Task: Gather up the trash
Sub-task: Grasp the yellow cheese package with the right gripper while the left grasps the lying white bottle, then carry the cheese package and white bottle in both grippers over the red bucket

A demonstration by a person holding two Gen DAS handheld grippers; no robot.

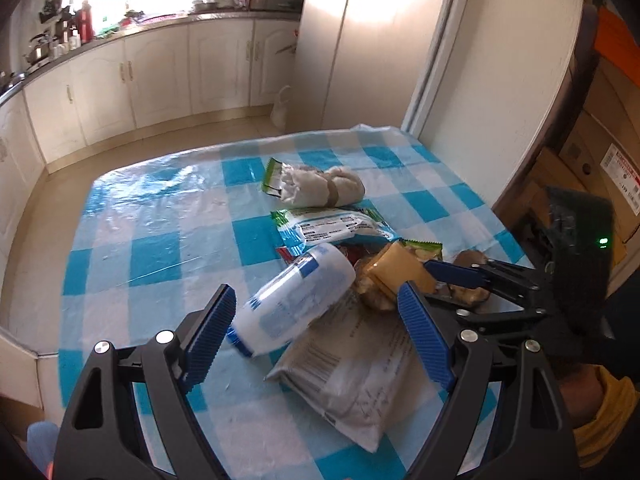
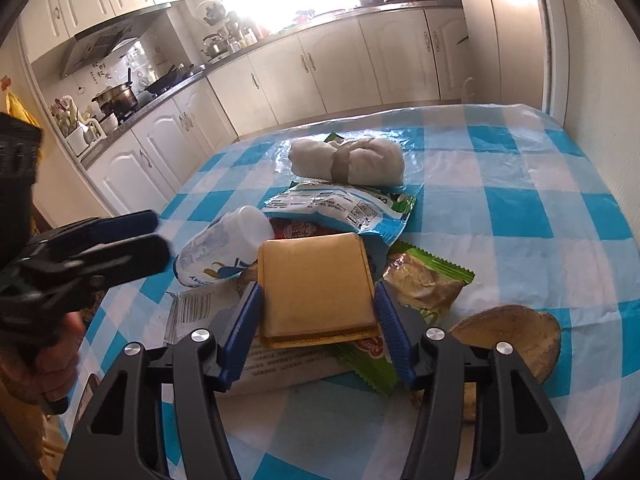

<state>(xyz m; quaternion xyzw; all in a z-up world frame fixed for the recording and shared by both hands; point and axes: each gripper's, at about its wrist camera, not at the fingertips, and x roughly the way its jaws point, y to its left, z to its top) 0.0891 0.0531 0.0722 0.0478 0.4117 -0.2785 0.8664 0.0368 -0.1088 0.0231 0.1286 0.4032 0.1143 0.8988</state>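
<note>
Trash lies in a pile on a blue-and-white checked tablecloth (image 1: 152,248). My right gripper (image 2: 316,300) is shut on a flat tan packet (image 2: 314,284), its blue pads pressed to both sides; the packet also shows in the left wrist view (image 1: 400,270). My left gripper (image 1: 316,328) is open, its jaws either side of a lying white plastic bottle (image 1: 296,304), not touching it. The bottle also shows in the right wrist view (image 2: 224,246). A grey mailer bag (image 1: 352,380) lies under the bottle.
A tied white bundle (image 2: 348,160), a blue-white wrapper (image 2: 344,208), a green snack wrapper (image 2: 428,280) and a brown shell-like piece (image 2: 512,336) lie on the table. Kitchen cabinets (image 1: 160,76) stand beyond; a wall (image 1: 500,80) and cardboard boxes (image 1: 592,176) are to the right.
</note>
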